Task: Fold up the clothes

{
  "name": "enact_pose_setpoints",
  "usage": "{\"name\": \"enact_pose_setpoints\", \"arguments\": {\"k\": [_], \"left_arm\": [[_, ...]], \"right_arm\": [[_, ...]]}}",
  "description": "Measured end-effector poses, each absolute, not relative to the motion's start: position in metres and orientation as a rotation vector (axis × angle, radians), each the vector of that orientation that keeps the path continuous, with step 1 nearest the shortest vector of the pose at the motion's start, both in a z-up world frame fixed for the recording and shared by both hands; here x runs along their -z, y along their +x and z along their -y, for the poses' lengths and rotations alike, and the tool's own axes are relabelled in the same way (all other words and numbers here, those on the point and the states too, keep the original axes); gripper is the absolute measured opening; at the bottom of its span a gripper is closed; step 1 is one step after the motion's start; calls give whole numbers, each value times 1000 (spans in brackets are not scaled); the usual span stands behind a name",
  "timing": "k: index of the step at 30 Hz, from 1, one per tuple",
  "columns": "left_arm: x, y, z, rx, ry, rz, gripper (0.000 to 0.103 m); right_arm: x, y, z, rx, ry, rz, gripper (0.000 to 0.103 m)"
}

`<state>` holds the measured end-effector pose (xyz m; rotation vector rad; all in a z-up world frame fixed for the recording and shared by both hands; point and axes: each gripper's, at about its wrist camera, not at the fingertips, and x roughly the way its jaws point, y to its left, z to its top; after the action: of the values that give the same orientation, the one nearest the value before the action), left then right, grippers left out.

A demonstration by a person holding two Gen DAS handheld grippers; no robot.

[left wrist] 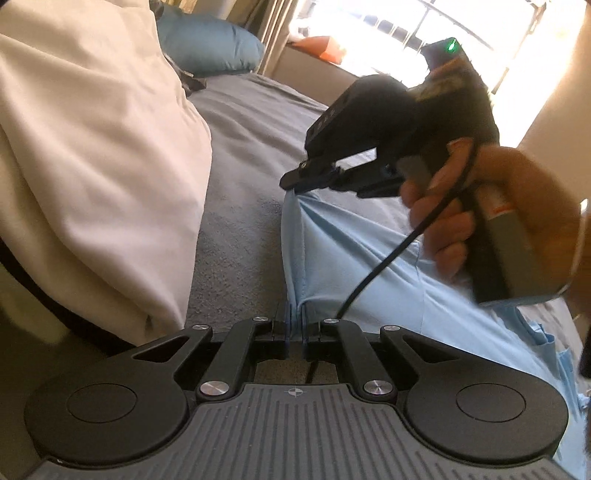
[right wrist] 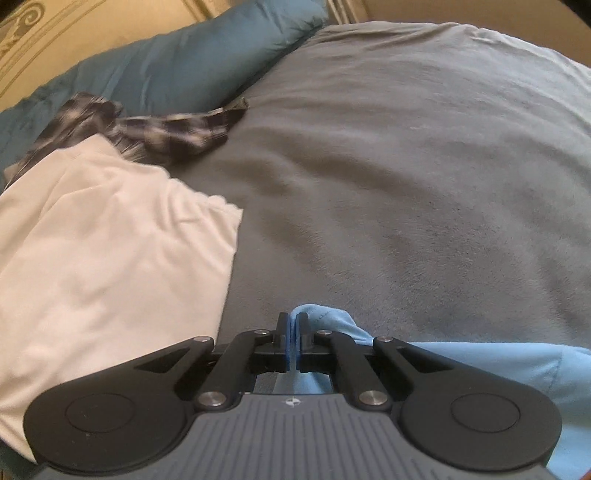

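A light blue garment [left wrist: 369,251] hangs stretched above the grey bed cover [left wrist: 243,206]. My left gripper [left wrist: 294,325] is shut on one corner of its edge. My right gripper [left wrist: 295,181], held in a hand at the upper right of the left wrist view, is shut on the other corner of the same edge. In the right wrist view the right gripper [right wrist: 293,332] pinches a bunched fold of the light blue garment [right wrist: 480,365], which trails off to the lower right.
A white garment [left wrist: 92,155] lies on the left of the bed, also in the right wrist view [right wrist: 103,251]. A dark checked garment [right wrist: 162,129] and a teal pillow [right wrist: 192,62] lie behind it. Grey bed cover [right wrist: 406,177] spreads ahead. A bright window [left wrist: 388,29] is beyond.
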<state>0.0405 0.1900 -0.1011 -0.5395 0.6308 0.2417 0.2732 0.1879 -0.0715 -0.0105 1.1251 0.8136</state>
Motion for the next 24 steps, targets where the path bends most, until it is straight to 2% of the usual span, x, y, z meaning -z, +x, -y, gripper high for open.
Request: {"name": "enact_pose_setpoints", "arguments": {"k": [5, 8, 11, 13, 15, 19, 24], "left_arm": [[109, 46, -205, -237, -651, -667, 5], [111, 46, -216, -211, -714, -651, 5], [113, 47, -229, -179, -778, -641, 6], [114, 50, -237, -157, -803, -635, 6], [114, 50, -239, -130, -804, -632, 6], [114, 41, -240, -79, -797, -624, 6], [113, 38, -247, -92, -757, -614, 6]], "right_arm": [[77, 291, -177, -810, 186, -1149, 5], [50, 301, -156, -843, 296, -1098, 11], [17, 307, -135, -885, 258, -1107, 17], [-3, 303, -121, -921, 177, -1147, 21], [-19, 291, -112, -957, 52, -1187, 29], [-34, 241, -99, -1046, -254, -1215, 30], [-9, 165, -109, -1078, -643, -1063, 30]]}}
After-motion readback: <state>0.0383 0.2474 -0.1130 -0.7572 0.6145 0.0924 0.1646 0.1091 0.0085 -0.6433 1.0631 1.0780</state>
